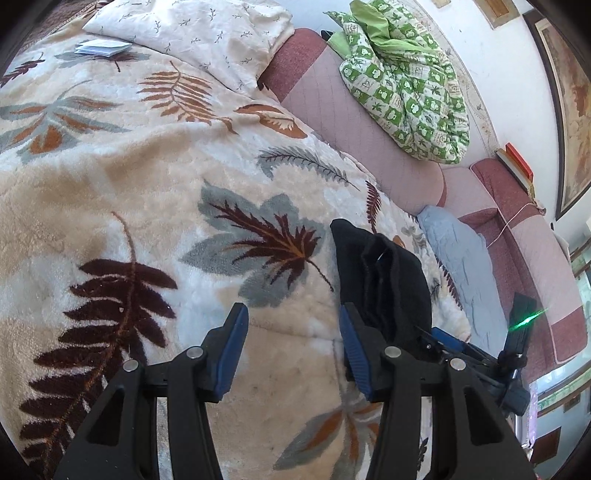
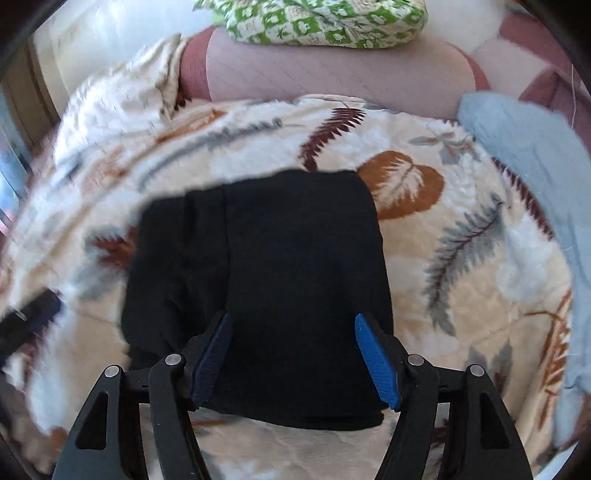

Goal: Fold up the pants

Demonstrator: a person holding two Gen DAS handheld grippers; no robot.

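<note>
The black pants [image 2: 277, 258] lie folded into a compact rectangle on the leaf-patterned blanket [image 2: 461, 295]. My right gripper [image 2: 293, 321] hovers over their near part, open, with its blue pads [image 2: 376, 362] spread wide and clear of the cloth. In the left wrist view the pants [image 1: 380, 273] sit just right of my left gripper [image 1: 291, 325]. It is open above bare blanket [image 1: 147, 184] with nothing between its pads. The right gripper's body [image 1: 465, 350] shows beyond the pants. The left gripper [image 2: 29, 317] appears as a dark blur at the left edge of the right wrist view.
A cream pillow [image 1: 192, 33] and folded papers [image 1: 103, 48] lie at the bed's far end. A pink padded surround [image 1: 362, 125] carries a green-and-white quilt [image 1: 406, 81]. A light blue cloth [image 2: 535, 177] lies beside the pants on the right.
</note>
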